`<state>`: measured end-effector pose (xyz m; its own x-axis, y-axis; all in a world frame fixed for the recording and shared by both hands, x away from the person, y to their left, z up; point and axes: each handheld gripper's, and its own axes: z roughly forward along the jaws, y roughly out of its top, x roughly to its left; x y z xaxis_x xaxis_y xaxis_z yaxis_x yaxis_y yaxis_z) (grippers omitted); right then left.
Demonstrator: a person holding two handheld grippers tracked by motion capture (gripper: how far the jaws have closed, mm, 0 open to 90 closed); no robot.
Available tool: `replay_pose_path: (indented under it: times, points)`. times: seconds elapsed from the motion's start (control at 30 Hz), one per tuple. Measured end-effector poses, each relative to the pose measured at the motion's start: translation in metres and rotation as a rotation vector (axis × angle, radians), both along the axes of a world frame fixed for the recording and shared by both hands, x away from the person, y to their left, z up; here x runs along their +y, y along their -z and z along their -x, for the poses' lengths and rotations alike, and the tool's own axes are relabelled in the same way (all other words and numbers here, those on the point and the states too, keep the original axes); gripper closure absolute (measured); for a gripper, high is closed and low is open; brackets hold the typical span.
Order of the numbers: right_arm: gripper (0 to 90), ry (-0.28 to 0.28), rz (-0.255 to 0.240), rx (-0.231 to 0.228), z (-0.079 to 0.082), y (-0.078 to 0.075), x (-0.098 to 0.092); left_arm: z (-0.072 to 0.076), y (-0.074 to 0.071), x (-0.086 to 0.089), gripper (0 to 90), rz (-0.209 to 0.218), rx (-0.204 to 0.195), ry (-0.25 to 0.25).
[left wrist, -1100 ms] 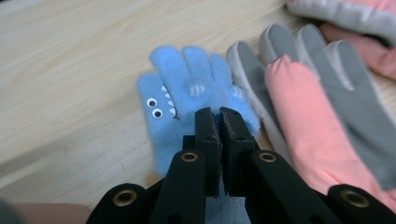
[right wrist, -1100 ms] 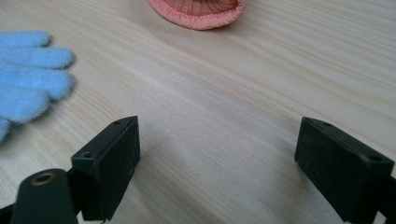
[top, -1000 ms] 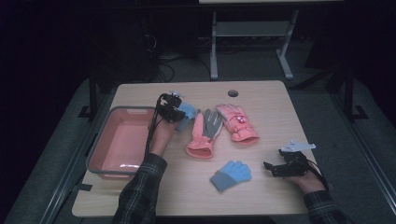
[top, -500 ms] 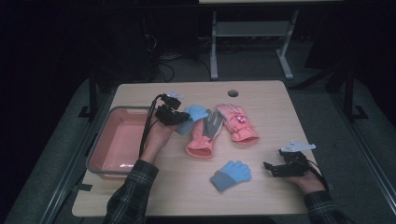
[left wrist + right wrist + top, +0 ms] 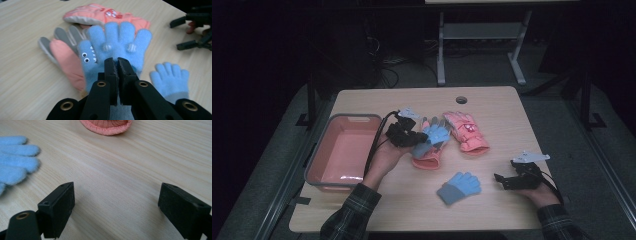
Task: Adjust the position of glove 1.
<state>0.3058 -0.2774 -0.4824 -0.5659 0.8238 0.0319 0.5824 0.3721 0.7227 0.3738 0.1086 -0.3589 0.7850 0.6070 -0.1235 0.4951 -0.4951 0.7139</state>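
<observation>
My left gripper (image 5: 414, 140) is shut on the cuff end of a blue shark-face glove (image 5: 434, 135), which it holds just over the pink glove with grey fingers (image 5: 427, 156). In the left gripper view the jaws (image 5: 117, 61) pinch the blue glove (image 5: 117, 42), whose fingers point away. A second pink glove (image 5: 467, 131) lies beside the first. The other blue glove (image 5: 459, 186) lies flat near the front. My right gripper (image 5: 501, 180) rests open at the front right, and its jaws (image 5: 117, 195) stand wide over bare wood.
A pink tray (image 5: 357, 117) sits at the table's left side. A round cable hole (image 5: 461, 100) is near the far edge. The right gripper view has blue glove fingers (image 5: 15, 160) at its left and a pink cuff (image 5: 107, 125) at its top.
My left gripper has carried the blue glove rightward and slightly up, from beside the tray to over the pink glove. The right gripper has stayed still.
</observation>
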Motion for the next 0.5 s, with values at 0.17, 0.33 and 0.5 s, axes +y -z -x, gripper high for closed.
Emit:
replay_pose_path:
  times: [0.17,0.33,0.5]
  points:
    - [13.1,-0.003,0.000,-0.001,0.000,0.000,0.000,0.014,0.005,-0.011,86.4,0.004,0.013,0.037]
    - [13.1,-0.002,0.000,-0.001,0.000,0.000,0.000,0.026,0.012,-0.023,86.4,0.000,0.030,0.077]
    - [13.1,-0.002,0.000,0.000,0.000,0.000,0.000,0.037,0.021,-0.036,86.4,-0.007,0.050,0.108]
